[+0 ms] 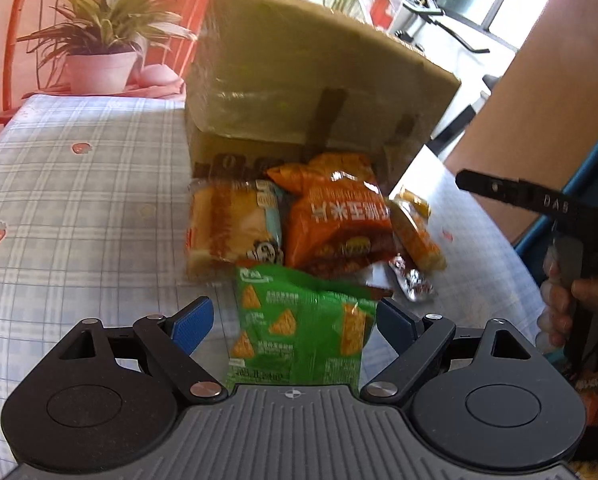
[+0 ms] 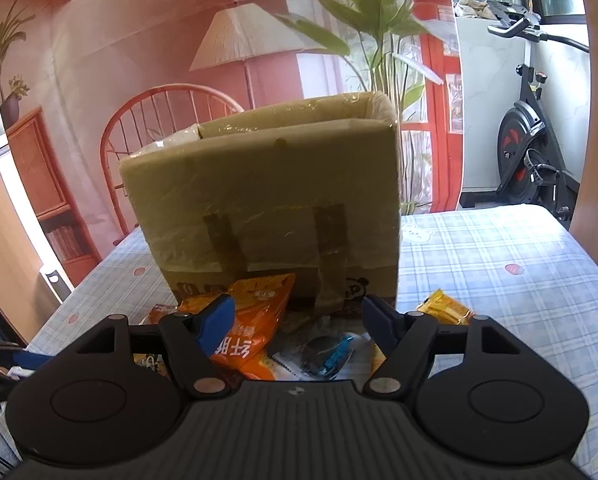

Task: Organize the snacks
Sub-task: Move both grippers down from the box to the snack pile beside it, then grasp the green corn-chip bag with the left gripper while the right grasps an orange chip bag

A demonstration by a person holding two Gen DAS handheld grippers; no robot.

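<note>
A green chip packet [image 1: 299, 332] lies on the table between the pads of my left gripper [image 1: 293, 322]. Its jaws stand wide, with a gap at the left pad. Behind it lie a bread packet [image 1: 231, 224], an orange corn-chip bag [image 1: 335, 220], a yellow packet [image 1: 417, 228] and a small foil wrapper [image 1: 413, 282]. All sit in front of a tall cardboard box [image 1: 299, 80]. My right gripper [image 2: 299, 316] is open above the orange bag [image 2: 255, 320] and a clear packet [image 2: 331, 356]. It faces the box [image 2: 267, 200].
The table has a plaid cloth [image 1: 79, 200]. A potted plant [image 1: 99, 52] and a red chair [image 2: 167, 120] stand behind it. An exercise bike [image 2: 531, 152] stands at the far right. Another yellow packet [image 2: 445, 306] lies right of the box. A hand [image 1: 559, 300] holds the right gripper's handle.
</note>
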